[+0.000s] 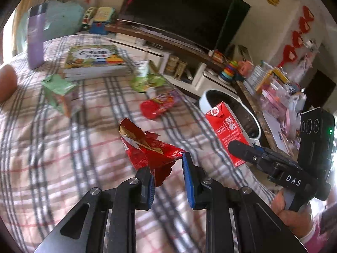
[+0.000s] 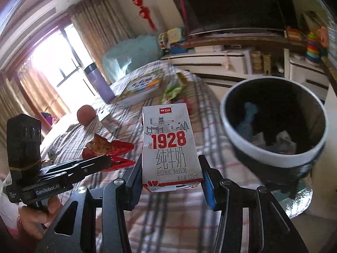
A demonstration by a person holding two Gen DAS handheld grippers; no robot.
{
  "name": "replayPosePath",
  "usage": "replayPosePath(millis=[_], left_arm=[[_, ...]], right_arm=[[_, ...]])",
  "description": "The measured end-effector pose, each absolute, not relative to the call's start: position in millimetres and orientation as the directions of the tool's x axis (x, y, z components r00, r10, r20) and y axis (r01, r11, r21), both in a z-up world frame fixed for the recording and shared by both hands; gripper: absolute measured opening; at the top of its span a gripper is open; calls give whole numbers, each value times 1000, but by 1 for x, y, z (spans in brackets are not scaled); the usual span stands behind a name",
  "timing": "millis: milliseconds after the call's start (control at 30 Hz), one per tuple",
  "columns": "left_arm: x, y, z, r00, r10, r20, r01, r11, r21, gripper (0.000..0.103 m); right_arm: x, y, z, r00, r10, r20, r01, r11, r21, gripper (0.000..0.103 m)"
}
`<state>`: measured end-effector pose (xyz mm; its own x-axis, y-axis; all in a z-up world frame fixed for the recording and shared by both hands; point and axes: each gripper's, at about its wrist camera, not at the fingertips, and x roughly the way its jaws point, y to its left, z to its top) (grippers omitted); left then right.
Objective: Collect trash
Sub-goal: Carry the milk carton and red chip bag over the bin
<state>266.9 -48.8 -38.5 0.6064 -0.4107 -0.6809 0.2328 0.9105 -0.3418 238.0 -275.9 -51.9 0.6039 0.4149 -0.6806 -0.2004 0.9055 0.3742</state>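
My left gripper (image 1: 167, 174) has its jaws wide, with a torn red wrapper (image 1: 147, 149) between them; the wrapper touches the left pad, and I cannot tell whether it is lifted or lying on the worktop (image 1: 52, 158). My right gripper (image 2: 171, 175) has its jaws closed on a milk carton (image 2: 169, 145), held upright, with both pads against its lower sides. The carton is my landmark. Just to its right stands the bin (image 2: 273, 124), open-topped, with a white rim and some scraps inside. To the carton's left in the right wrist view are the red wrapper and the left gripper, with a hand (image 2: 38, 217) on the handle. Beyond the carton on the checked cloth lie a second red packet (image 1: 158, 105), a green packet (image 1: 147, 80) and a book (image 1: 94, 60). Further left of the carton are a small green box (image 1: 61, 92) and a purple bottle (image 1: 36, 35).
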Motion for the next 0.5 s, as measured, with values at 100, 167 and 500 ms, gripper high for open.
replayPosePath(millis=[100, 167, 500], left_arm=[[271, -62, -36, 599, -418, -683, 258, 908, -329, 22], [274, -72, -35, 597, -421, -683, 273, 907, -320, 22], [287, -117, -29, 580, -432, -690, 334, 899, -282, 21]], right_arm=[[237, -287, -51, 618, 401, -676, -179, 909, 375, 48], [237, -297, -50, 628, 390, -673, -162, 912, 377, 48], [236, -337, -45, 665, 343, -664, -94, 920, 381, 48]])
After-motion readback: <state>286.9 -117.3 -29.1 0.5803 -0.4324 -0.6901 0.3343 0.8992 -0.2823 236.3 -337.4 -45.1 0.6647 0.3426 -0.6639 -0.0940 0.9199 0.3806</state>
